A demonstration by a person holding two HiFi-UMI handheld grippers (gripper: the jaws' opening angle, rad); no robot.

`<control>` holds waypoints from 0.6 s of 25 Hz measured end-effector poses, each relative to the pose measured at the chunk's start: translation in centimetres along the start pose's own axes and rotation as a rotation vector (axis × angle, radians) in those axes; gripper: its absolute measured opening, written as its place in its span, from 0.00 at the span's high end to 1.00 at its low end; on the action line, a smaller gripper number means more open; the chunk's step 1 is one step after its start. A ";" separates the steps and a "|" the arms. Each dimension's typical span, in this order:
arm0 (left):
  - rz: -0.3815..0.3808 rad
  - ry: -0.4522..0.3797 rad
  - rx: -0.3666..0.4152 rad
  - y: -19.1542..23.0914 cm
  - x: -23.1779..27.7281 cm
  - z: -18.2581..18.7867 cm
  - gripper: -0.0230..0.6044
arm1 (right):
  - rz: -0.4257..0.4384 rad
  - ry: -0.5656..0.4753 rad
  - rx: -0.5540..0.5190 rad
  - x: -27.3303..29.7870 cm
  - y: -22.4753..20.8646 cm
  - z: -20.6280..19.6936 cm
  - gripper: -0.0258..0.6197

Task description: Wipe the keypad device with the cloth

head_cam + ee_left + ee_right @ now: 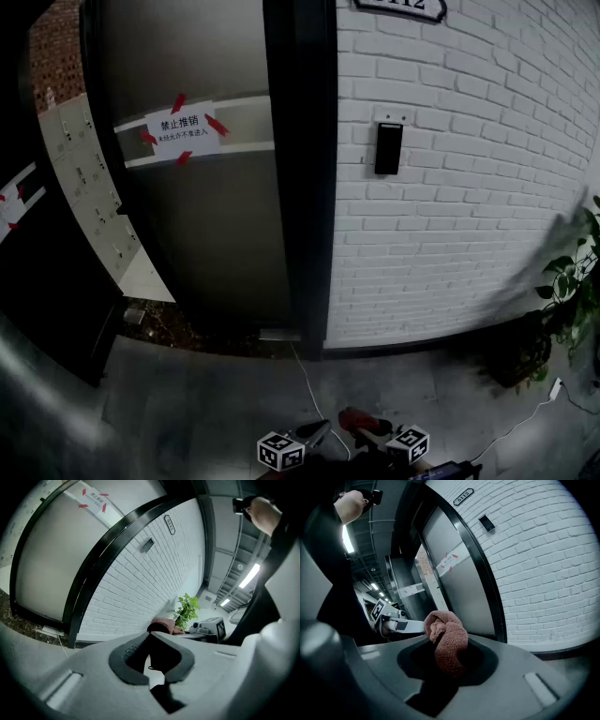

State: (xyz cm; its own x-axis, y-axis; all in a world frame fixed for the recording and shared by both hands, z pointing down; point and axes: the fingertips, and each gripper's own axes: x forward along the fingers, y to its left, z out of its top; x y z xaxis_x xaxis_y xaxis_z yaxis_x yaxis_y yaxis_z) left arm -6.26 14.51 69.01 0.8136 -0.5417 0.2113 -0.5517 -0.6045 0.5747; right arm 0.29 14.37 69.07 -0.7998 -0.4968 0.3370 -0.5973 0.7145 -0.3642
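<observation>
While the keypad device (388, 148) is hanging on the white brick wall (469, 216), both grippers are hovering well below it.
Right gripper (446, 631) is clamping the pink cloth (451, 645); left gripper (150, 635) is holding its jaws together, empty.

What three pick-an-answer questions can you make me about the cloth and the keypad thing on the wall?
1. Where is the keypad device?
A. on a table
B. on the white brick wall, right of the dark door frame
C. on a shelf

2. What colour is the cloth?
A. blue
B. green
C. pink

3. What are the right tongs doing?
A. shut on the cloth
B. open and empty
C. shut on a cup

Answers:
1 B, the head view shows it mounted on the bricks beside the frame.
2 C, the right gripper view shows pink towelling.
3 A, the cloth bunches up from between the tongs.
</observation>
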 end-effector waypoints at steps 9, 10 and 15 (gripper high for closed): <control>0.060 0.006 -0.036 3.0 -2.2 0.6 0.96 | 0.019 -0.010 0.014 3.0 -0.1 0.6 0.79; 0.066 0.012 -0.038 3.4 -2.0 0.7 0.96 | 0.024 -0.012 0.021 3.4 -0.5 0.5 0.79; 0.084 0.027 -0.038 5.2 1.2 2.5 0.96 | 0.064 -0.017 0.023 5.0 -3.5 1.8 0.79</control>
State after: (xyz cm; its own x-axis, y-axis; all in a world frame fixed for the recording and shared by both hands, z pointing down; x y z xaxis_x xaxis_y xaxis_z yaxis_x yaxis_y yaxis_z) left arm -8.64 9.31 70.28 0.7694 -0.5736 0.2809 -0.6115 -0.5347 0.5833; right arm -1.69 8.46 70.46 -0.8369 -0.4593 0.2977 -0.5464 0.7333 -0.4047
